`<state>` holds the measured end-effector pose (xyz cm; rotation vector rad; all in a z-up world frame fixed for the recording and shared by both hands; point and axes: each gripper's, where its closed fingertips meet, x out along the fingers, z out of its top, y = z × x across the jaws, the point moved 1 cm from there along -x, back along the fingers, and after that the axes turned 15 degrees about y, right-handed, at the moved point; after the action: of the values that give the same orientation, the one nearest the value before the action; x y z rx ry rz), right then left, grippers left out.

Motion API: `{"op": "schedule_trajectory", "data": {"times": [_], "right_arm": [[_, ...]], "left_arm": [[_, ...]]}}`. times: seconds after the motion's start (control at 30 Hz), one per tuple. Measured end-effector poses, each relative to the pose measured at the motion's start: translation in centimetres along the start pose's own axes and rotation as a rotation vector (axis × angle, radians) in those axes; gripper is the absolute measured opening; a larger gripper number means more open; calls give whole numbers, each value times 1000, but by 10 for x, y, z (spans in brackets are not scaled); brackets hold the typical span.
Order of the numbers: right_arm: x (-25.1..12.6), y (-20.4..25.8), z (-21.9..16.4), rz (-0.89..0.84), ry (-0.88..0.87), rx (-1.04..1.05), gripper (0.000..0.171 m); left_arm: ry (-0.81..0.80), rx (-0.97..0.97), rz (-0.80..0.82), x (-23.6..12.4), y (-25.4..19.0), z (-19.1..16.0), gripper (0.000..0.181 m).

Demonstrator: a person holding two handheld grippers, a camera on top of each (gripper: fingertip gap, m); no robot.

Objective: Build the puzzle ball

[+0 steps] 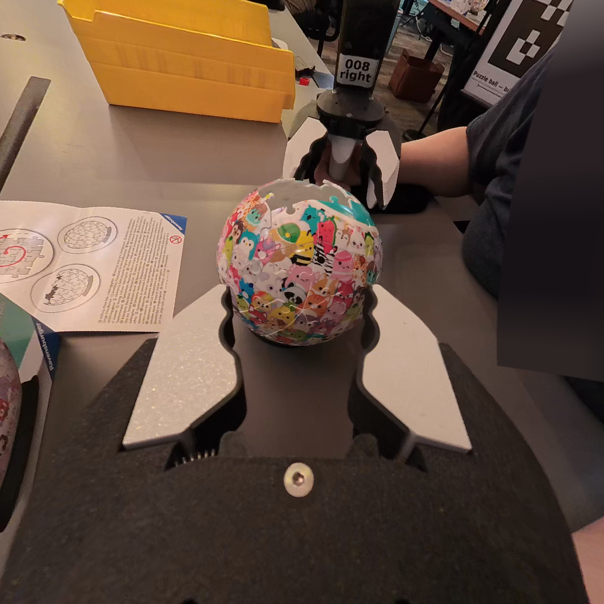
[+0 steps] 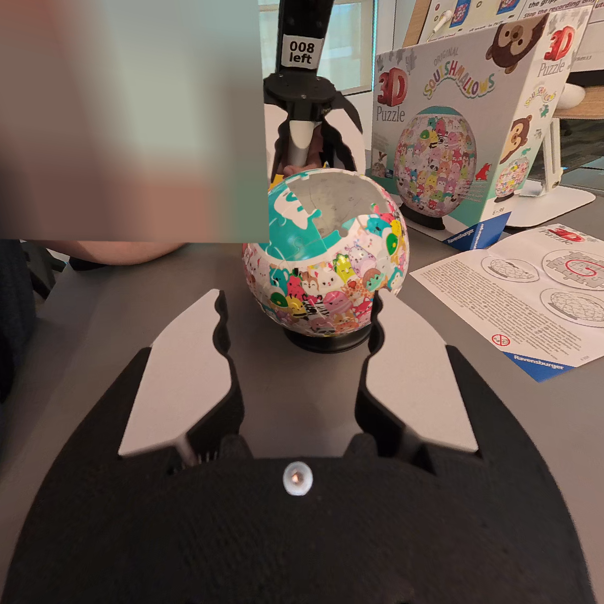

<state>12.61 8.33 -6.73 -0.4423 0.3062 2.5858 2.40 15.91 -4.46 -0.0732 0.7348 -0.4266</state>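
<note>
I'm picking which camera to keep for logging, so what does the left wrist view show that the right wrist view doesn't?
Only the left wrist view shows the yellow bin at the far side of the table.

Only the right wrist view shows the puzzle box standing upright behind the ball, and how large the hole in the ball's top is, with the grey inside visible.

Both show the puzzle ball on its black stand, the instruction leaflet lying flat beside it, and both open tongs, left and right, facing each other across the ball.
</note>
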Motion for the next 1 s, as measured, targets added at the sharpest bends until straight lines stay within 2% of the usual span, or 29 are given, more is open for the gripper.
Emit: {"op": "schedule_trajectory", "data": {"times": [0.47,0.8,1.0], "right_arm": [[9,1,-5,-57,61,-18,88],[18,-2,-9,-102,102,4,98],[23,-3,-9,-119,121,5,98]], "left_arm": [[2,-9,-86,11,-4,-10,94],[-1,-23,-137,14,-8,-11,99],[10,-20,-146,15,-10,-13,99]]}}
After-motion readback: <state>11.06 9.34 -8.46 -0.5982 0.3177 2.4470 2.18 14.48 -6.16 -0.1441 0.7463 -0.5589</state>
